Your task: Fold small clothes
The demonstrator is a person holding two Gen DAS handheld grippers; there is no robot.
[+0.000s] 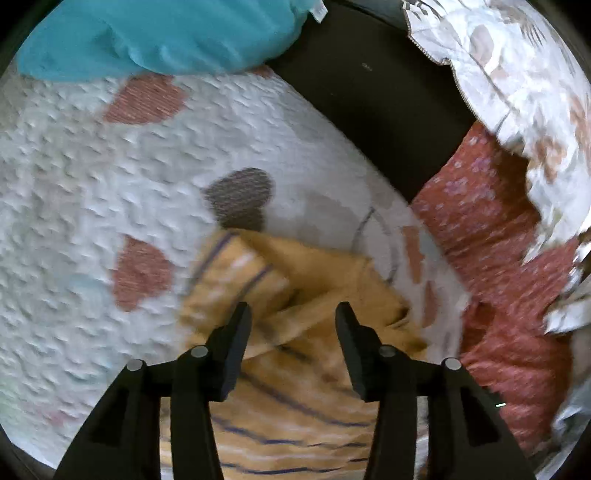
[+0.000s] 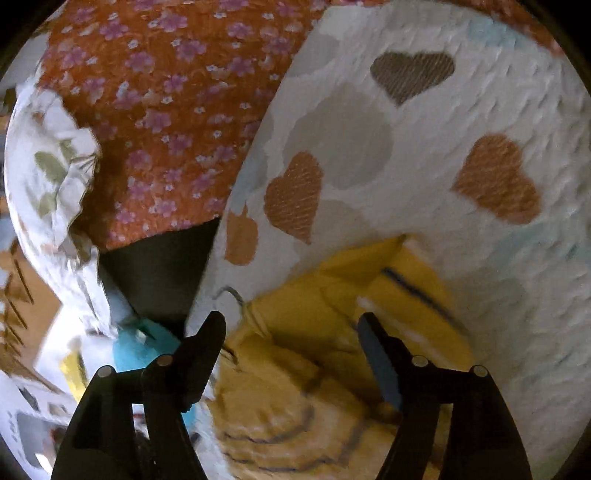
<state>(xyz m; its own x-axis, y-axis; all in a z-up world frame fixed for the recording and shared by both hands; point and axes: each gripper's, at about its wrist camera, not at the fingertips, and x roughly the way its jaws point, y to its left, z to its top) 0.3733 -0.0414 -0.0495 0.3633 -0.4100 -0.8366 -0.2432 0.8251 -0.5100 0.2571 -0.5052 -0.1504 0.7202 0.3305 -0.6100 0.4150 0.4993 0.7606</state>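
Observation:
A small yellow garment [image 1: 295, 280] with dark and white stripes lies crumpled on a white textured blanket [image 1: 92, 184] printed with hearts. My left gripper [image 1: 293, 314] hangs just over it, open, with a fold of the yellow cloth showing in the gap and neither pad pressing on it. In the right wrist view the same yellow garment [image 2: 314, 314] lies partly folded on the blanket [image 2: 480, 129]. My right gripper [image 2: 291, 321] stands wide open above it and holds nothing.
A teal cloth [image 1: 147, 33] lies at the blanket's far edge. A red-orange cloth with small flowers [image 1: 498, 258] [image 2: 166, 110] and a white leaf-print cloth [image 1: 517, 74] [image 2: 48, 166] lie beside the blanket. A dark surface [image 1: 369, 92] shows between them.

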